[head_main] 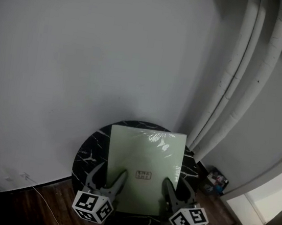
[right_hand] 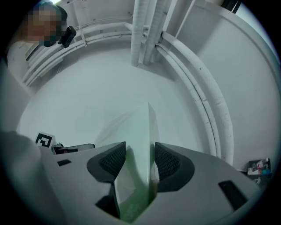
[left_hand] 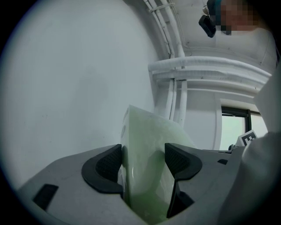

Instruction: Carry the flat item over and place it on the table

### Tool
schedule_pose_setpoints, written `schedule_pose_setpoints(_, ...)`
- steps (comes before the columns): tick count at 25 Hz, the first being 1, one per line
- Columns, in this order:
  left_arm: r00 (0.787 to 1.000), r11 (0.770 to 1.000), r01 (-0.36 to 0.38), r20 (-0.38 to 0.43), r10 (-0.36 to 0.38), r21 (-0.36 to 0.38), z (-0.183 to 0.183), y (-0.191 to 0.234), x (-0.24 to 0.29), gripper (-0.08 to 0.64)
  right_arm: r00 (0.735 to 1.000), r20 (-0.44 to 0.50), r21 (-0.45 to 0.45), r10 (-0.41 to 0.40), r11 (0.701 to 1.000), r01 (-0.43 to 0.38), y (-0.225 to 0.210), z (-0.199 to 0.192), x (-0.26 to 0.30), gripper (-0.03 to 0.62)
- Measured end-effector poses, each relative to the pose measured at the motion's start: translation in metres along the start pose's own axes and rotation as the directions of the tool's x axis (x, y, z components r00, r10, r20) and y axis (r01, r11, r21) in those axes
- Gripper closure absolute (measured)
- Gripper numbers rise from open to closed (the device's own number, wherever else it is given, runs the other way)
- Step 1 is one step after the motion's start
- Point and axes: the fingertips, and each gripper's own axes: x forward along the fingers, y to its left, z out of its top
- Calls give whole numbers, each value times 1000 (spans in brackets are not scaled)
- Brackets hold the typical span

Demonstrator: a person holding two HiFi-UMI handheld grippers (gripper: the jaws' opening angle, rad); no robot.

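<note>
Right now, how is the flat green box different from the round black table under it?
The pale green flat box is square-cornered; the black marble-look table is round. The box is plain green with a small label; the table has white veins. The left tongs and right tongs grip the box's near edge; nothing grips the table. Both have flat tops.

We've got the wall (head_main: 87,51) tight behind the round table (head_main: 85,153), white pipes (head_main: 237,70) crowding its right, and the green box (head_main: 145,156) covering all but the side margins.
</note>
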Motion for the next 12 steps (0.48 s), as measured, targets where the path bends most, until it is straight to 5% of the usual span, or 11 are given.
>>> schedule_pose_setpoints(12,993,999,-47,-110,44,-27,-58,35,36,245,991,-133,67,-22,997,31,-36,-60,39,388)
